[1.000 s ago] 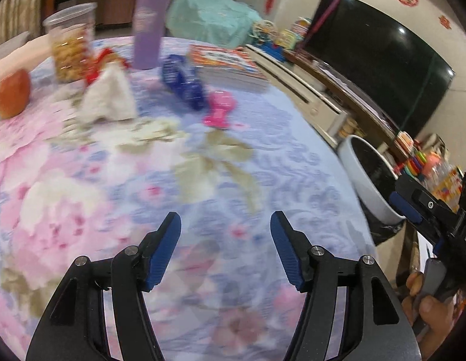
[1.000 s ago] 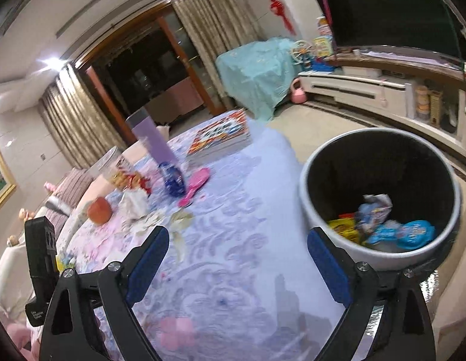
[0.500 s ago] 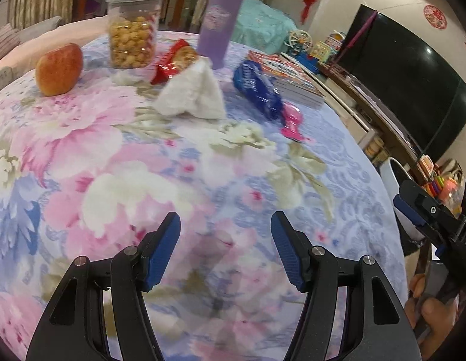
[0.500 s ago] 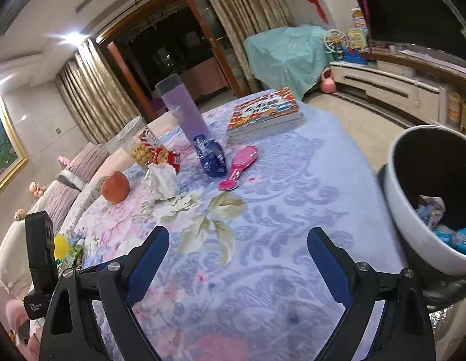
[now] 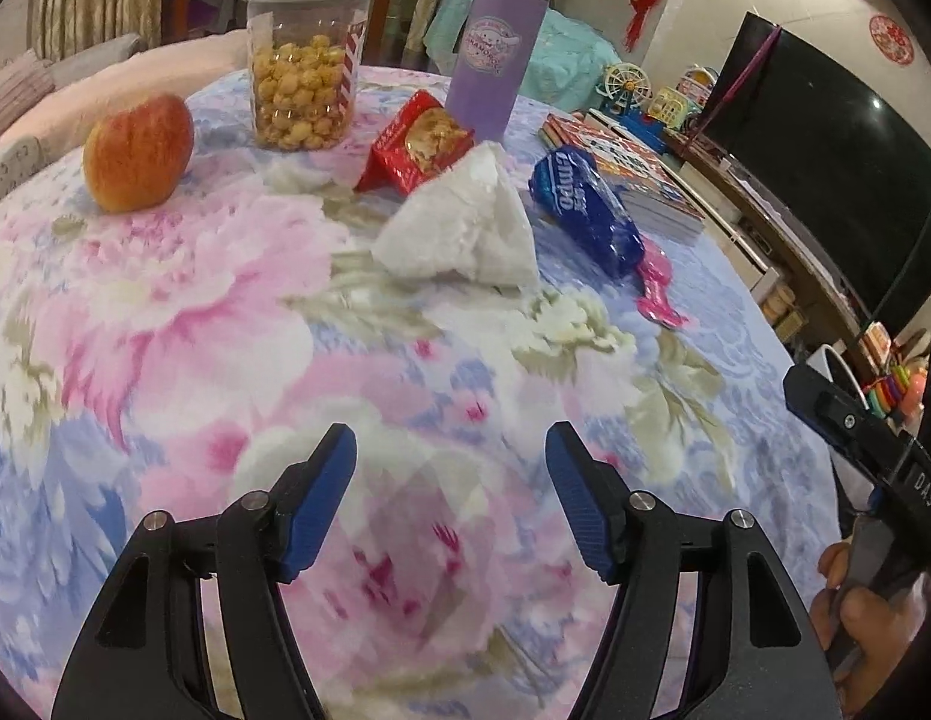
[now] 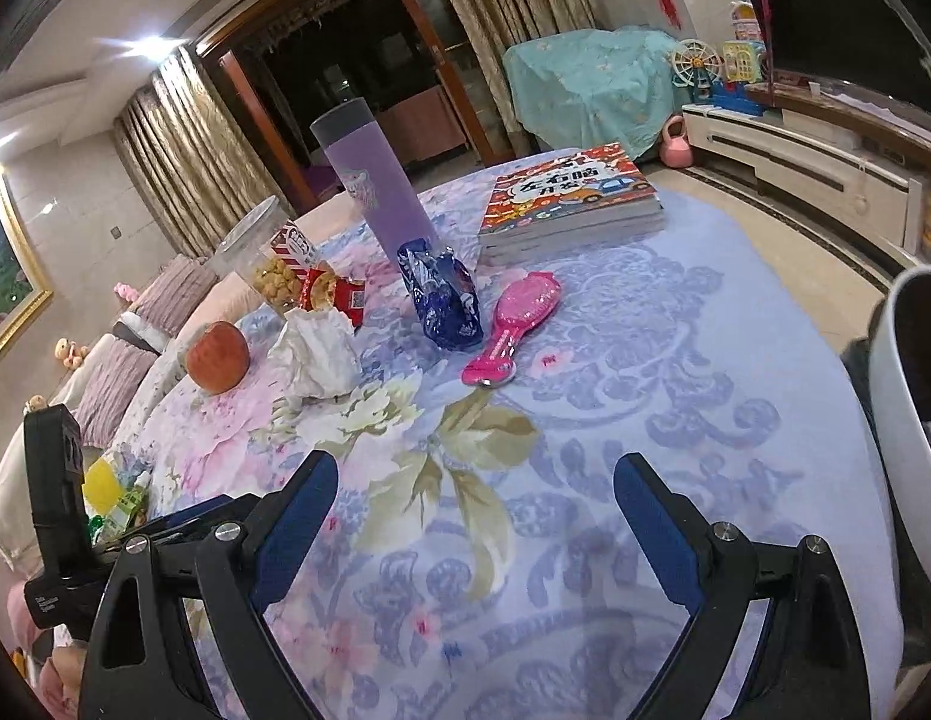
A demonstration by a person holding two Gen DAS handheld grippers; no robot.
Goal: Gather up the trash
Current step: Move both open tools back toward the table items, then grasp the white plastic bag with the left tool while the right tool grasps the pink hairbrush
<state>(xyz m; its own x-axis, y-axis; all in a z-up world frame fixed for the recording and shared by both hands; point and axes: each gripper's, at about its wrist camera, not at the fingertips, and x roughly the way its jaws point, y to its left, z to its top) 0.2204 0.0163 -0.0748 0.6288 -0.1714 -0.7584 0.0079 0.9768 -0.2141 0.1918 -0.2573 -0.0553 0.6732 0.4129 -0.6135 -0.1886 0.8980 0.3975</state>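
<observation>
Jaws of the left gripper (image 5: 450, 498) are opening, with nothing between them but the flowered surface (image 5: 165, 312). In the left wrist view, toward the far edge, a clear tub (image 5: 303, 60) about half full of yellow puffed snacks stands upright with its lid on. Beside it a purple tumbler (image 5: 495, 54) stands upright; what it holds cannot be told. A red snack wrapper (image 5: 414, 147) lies between the two, and a crumpled white tissue (image 5: 465, 228) sits just in front of it. An apple (image 5: 138, 153) rests near the far left edge. A blue wrapper (image 5: 585, 216) lies right of the tissue, with a pink hairbrush (image 5: 657, 288) poking out behind it and a stack of books (image 5: 633, 174) beyond. At the right border a hand (image 5: 855, 618) grips the handle of the other tool.

Jaws of the right gripper (image 6: 474, 516) stand wide and empty over the surface. In the right wrist view the tissue (image 6: 318, 354), red wrapper (image 6: 336, 294) and blue wrapper (image 6: 444, 300) lie in a row well ahead of the jaws, with the hairbrush (image 6: 516, 318) just beside the blue one. A white bin (image 6: 900, 420) stands off the right edge of the surface, its inside mostly hidden.
</observation>
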